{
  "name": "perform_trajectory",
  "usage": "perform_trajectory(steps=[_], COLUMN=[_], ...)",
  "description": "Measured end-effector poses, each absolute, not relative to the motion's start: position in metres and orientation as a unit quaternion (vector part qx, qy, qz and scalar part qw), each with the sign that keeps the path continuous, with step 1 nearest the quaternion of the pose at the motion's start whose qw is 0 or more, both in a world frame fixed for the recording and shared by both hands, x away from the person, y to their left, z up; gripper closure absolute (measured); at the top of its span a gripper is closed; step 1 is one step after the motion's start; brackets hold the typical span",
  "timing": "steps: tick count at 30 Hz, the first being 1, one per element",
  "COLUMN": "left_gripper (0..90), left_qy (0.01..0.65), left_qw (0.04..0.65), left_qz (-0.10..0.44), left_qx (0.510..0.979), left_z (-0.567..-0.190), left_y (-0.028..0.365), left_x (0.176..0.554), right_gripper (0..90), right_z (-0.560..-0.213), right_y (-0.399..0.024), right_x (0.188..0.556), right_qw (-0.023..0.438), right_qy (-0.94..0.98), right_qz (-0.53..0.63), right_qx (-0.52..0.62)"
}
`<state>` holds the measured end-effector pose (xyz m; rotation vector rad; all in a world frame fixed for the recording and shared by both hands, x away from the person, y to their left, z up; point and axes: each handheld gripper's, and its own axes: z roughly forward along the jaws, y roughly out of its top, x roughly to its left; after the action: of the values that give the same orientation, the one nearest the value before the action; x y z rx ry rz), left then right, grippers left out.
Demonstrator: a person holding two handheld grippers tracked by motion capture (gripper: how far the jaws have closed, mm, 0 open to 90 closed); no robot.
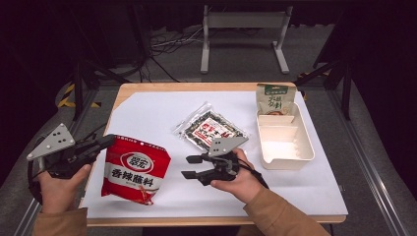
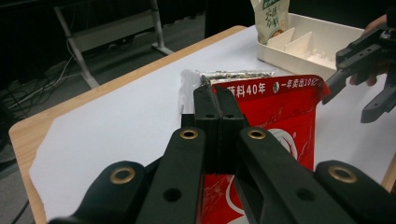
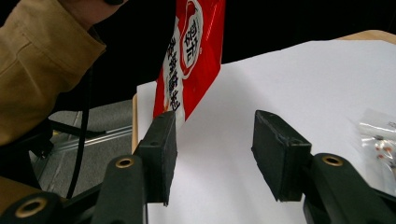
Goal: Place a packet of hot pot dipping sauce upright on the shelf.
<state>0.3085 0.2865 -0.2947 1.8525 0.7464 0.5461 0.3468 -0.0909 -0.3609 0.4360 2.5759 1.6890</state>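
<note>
One snack pouch already stands in the cream divided tray (image 1: 285, 160), a pale packet with a green top (image 1: 275, 100) propped upright in the far compartment; the nearer compartments look bare. Two more items are outside it, so the packing job reads as roughly a third done.

The red seasoning bag (image 1: 134, 169) is the piece in hand. The left gripper (image 1: 105, 143) has its jaws pressed together on the bag's top corner, and in the left gripper view the closed jaws pinch the sealed upper edge of the bag (image 2: 275, 100). The bag is held partly raised at the near left of the white sheet (image 1: 147, 115) covering the table, its lower end appearing to hang close to or on the sheet. From the right gripper view it hangs upright (image 3: 189, 56), edge-on.

The right gripper (image 1: 194, 167) sits near the middle of the sheet, jaws parted and empty, aimed toward the red bag and apart from it. It could be about to take the bag's other side or steady it, though that is only a guess.

The clear seaweed packet (image 1: 210, 128) lies flat between the red bag and the tray, untouched. What remains, as I judge it: carry the red bag across to the tray, then the seaweed packet.
</note>
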Motion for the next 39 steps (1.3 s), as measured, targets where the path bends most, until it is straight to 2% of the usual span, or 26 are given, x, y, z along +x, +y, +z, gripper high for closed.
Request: perform_trajectory(steps=[8, 15, 28, 33, 36, 39], left_gripper=[90.0, 90.0, 90.0, 90.0, 90.0, 90.0], left_qy=[0.309, 0.303, 0.288, 0.283, 0.283, 0.285], left_qw=[0.513, 0.517, 0.517, 0.514, 0.516, 0.518], left_qz=[0.225, 0.222, 0.217, 0.219, 0.217, 0.214], left_qx=[0.768, 0.769, 0.777, 0.779, 0.779, 0.778], left_z=[-0.295, -0.294, -0.293, -0.292, -0.293, -0.293], left_y=[0.288, 0.284, 0.274, 0.272, 0.272, 0.273], left_x=[0.307, 0.309, 0.309, 0.309, 0.309, 0.308], right_gripper=[50.9, 55.2, 55.9, 60.6, 63.8, 65.4], right_z=[-0.365, -0.367, -0.372, -0.373, -0.378, -0.383], right_y=[-0.064, -0.052, -0.033, -0.028, -0.022, -0.016], right_x=[0.353, 0.356, 0.355, 0.355, 0.357, 0.357], right_qw=[0.005, 0.004, 0.007, 0.003, -0.027, -0.029], right_qy=[0.819, 0.809, 0.811, 0.813, 0.806, 0.809], right_qz=[0.556, 0.567, 0.563, 0.561, 0.568, 0.563], right_qx=[0.142, 0.156, 0.155, 0.157, 0.164, 0.164])
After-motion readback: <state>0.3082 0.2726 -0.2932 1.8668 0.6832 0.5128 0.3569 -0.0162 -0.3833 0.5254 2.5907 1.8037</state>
